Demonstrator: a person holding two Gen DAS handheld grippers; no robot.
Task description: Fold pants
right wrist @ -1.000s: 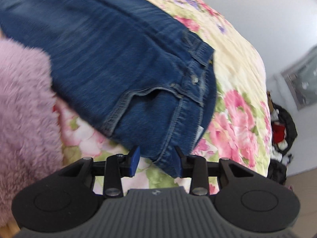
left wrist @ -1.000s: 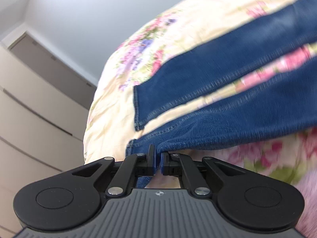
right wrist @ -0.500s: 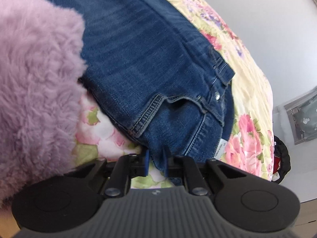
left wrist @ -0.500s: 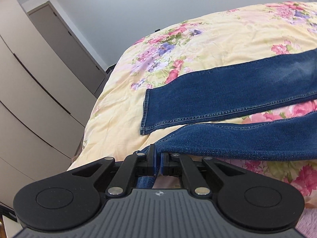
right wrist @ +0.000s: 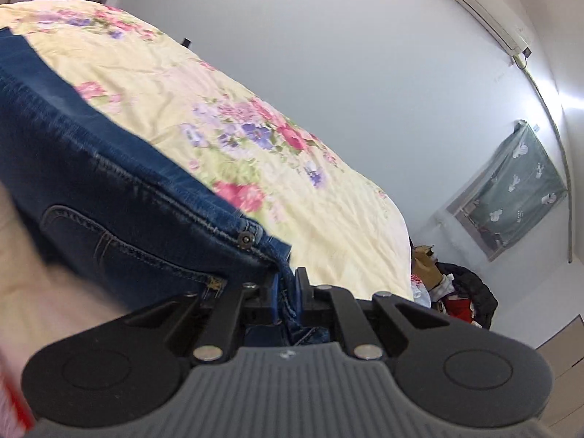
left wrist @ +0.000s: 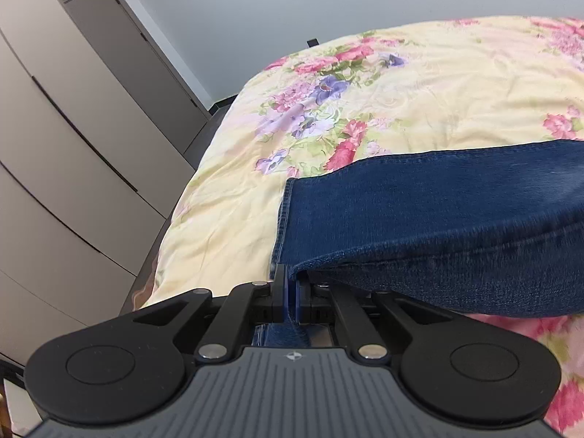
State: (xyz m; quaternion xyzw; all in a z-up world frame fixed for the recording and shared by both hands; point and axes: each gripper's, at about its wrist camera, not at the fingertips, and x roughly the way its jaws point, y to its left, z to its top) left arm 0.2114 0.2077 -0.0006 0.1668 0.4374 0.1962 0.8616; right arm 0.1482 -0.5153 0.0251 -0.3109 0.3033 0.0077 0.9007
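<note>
In the left wrist view, the left gripper (left wrist: pixel 291 297) is clenched on the hem end of the near leg of the jeans (left wrist: pixel 456 226), lifting it above the far leg, which lies flat on the floral bedspread (left wrist: pixel 419 102). The legs run long from that hem rightward out of view. The denim looks thick and fairly heavy, limp yet holding a crease; stitched hems and the waistband seem the firmest places to pinch. In the right wrist view, the right gripper (right wrist: pixel 286 297) is clamped on the waistband corner beside a rivet (right wrist: pixel 244 239), and the jeans' long axis stretches away to the left, the raised cloth sagging between the two grips.
</note>
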